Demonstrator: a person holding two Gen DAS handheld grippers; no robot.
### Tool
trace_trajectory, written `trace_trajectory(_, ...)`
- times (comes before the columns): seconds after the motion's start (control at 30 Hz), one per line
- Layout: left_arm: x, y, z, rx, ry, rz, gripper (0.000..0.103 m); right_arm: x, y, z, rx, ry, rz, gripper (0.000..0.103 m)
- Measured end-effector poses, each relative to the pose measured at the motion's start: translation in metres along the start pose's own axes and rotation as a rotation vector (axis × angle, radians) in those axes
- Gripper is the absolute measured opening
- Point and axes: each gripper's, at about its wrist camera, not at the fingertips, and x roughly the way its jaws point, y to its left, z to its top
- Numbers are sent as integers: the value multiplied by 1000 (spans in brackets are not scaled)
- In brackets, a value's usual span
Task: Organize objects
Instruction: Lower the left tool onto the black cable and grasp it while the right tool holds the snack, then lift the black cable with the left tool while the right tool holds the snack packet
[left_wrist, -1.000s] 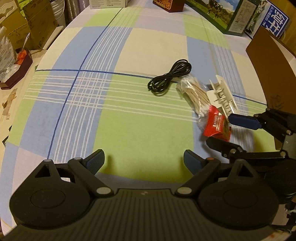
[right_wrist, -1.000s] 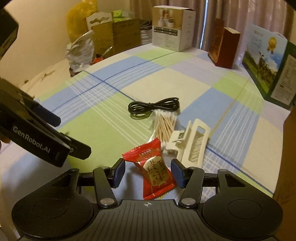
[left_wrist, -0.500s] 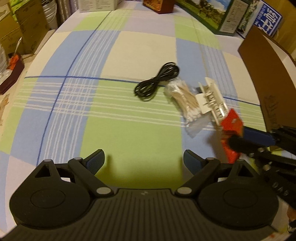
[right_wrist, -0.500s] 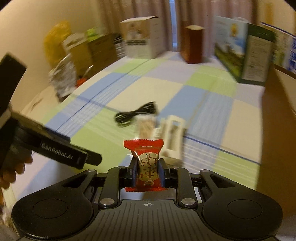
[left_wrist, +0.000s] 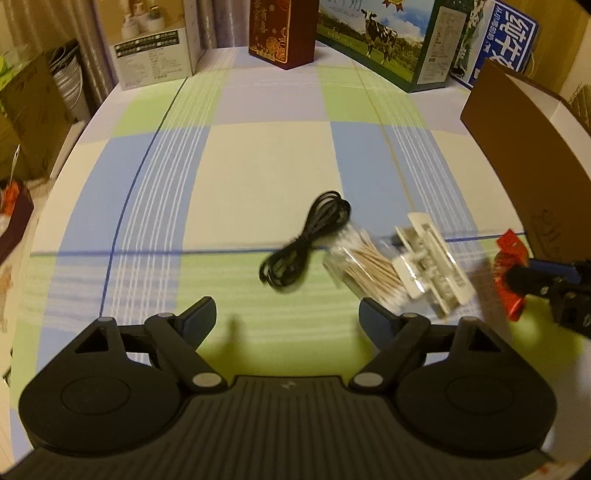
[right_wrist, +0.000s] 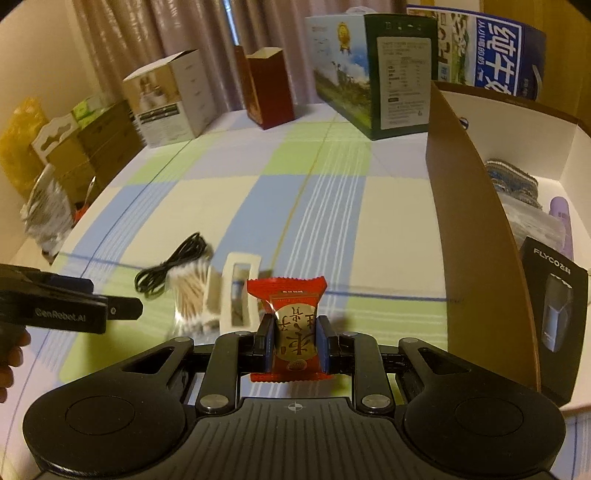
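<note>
Left wrist view: left gripper (left_wrist: 286, 319) hangs over the checked cloth (left_wrist: 258, 158), jaws wide w/ nothing between them; they've just been closing a bit. Beyond its tips, a coiled black cable (left_wrist: 306, 240) lies on the cloth. Right of it, touching or nearly so, a clear pack of cotton swabs (left_wrist: 364, 269), then a white plastic clip (left_wrist: 430, 269) against the swabs. Far right edge: right gripper (left_wrist: 517, 275) comes in w/ a red snack packet (left_wrist: 508, 266) pinched at its tip, up off the cloth, near the brown wall of the storage box (left_wrist: 524, 155). Far end of table: white carton, dark red box, green milk carton w/ cow print.

Right wrist view: right gripper (right_wrist: 294, 341) clamped narrow on the red snack packet (right_wrist: 291, 328), pads pressing both sides, packet upright, lifted above the cloth (right_wrist: 325, 206). Behind it the white plastic clip (right_wrist: 236, 291), cotton swabs (right_wrist: 190, 291) and black cable (right_wrist: 171, 264), blurred. Left gripper (right_wrist: 122, 308) pokes in from left edge, a bit of hand behind it. Right: open storage box (right_wrist: 469, 229), brown outside, white inside, holding a black FLYCO box (right_wrist: 554, 314), a purple item and some other stuff I can't make out. Packet sits left of the box wall, not inside.
</note>
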Motion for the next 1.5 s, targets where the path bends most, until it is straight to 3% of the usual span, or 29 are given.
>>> trace_trajectory(0.43,47,-3,30,164,1,-15,51,14,-8,5,21,30,-23,20)
trace_trajectory(0.53,53,-6,35,184,3,-15,48,15,-10,5,26,36,-27,20)
trace_trajectory(0.83,57,-11,37,189,6,-39,22,14,-12,2,21,51,-47,20)
trace_trajectory(1.13,43,-8,22,146,54,-45,16,4,-13,-9,-4,69,-62,20)
trace_trajectory(1.5,-7,-14,-43,21,128,-99,14,-31,-14,-48,-76,171,-49,20)
